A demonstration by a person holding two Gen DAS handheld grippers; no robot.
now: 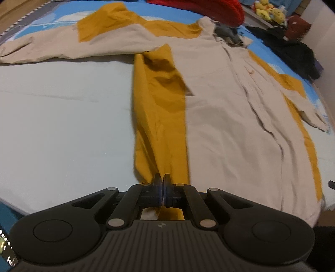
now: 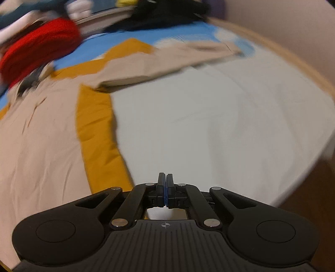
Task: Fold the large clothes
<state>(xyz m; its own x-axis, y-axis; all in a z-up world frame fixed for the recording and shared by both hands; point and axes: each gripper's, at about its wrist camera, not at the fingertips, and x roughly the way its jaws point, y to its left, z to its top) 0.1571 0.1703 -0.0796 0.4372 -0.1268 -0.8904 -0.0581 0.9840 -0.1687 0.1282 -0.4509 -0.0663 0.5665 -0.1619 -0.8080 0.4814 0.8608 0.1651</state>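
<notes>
Gripper fingers on the left gripper (image 1: 161, 182) are seen pressed together on the mustard side panel at the near hem of a large beige-and-mustard shirt (image 1: 219, 108), which is spread flat across the pale bed sheet (image 1: 62, 117), collar at the far end and sleeves stretched out left and right. The right gripper (image 2: 165, 182) is shown with fingers closed against each other over the bare sheet, just beside the shirt's mustard edge; whether cloth is pinched cannot be told. A red garment (image 1: 209, 8), dark clothes (image 1: 293, 48) and yellow plush toys (image 1: 268, 10) are piled at the far side.
</notes>
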